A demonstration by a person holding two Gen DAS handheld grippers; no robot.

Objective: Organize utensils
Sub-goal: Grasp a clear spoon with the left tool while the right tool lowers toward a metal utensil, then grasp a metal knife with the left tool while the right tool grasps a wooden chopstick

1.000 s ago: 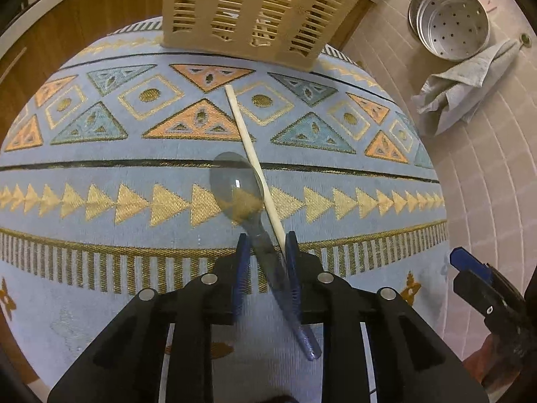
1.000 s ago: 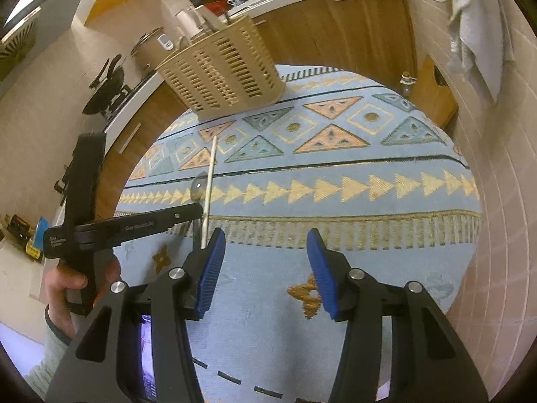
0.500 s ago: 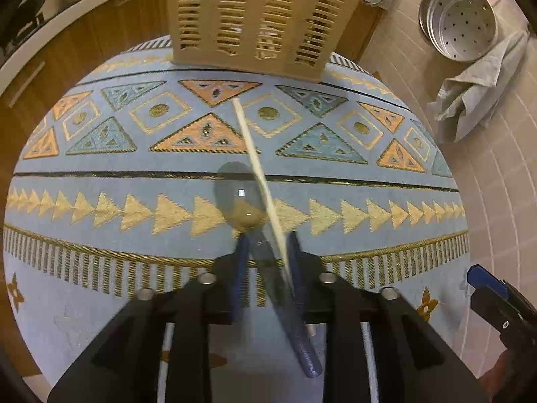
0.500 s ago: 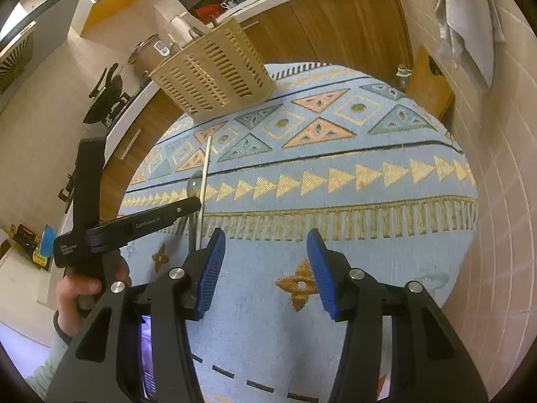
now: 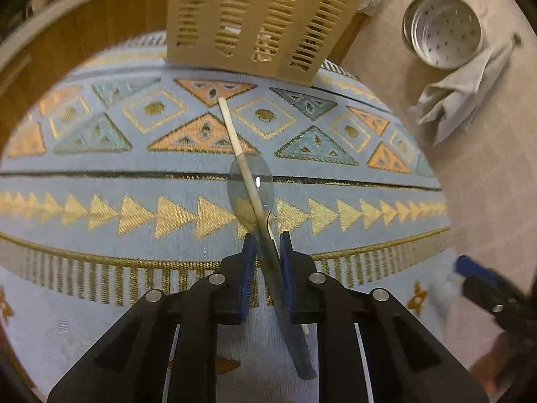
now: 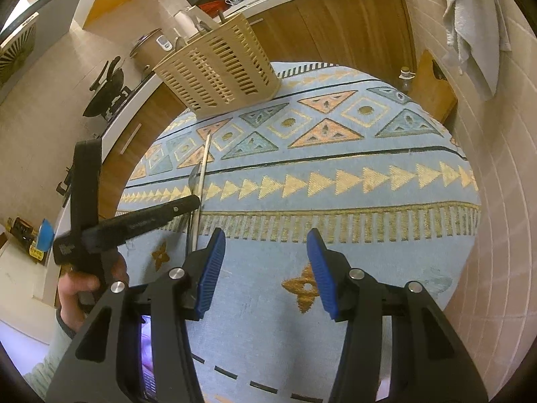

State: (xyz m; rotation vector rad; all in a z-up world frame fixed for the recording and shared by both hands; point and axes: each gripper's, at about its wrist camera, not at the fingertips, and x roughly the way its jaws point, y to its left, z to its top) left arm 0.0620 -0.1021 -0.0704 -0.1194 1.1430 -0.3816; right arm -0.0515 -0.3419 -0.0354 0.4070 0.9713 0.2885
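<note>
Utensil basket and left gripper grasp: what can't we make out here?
- Utensil basket: left wrist view cuts off its top; contents unreadable through slats.
- Spoon and chopstick: handles hidden between left gripper pads.
- Right gripper: blurred at left wrist view's edge.

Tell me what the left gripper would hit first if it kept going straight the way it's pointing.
Probably the slotted basket. The left gripper, shut on a spoon and chopstick, points at it; depth is uncertain.

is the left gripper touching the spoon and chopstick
Touching. In the left wrist view the left gripper has its blue pads closed on the spoon handle and the chopstick, with no gap showing.
</note>
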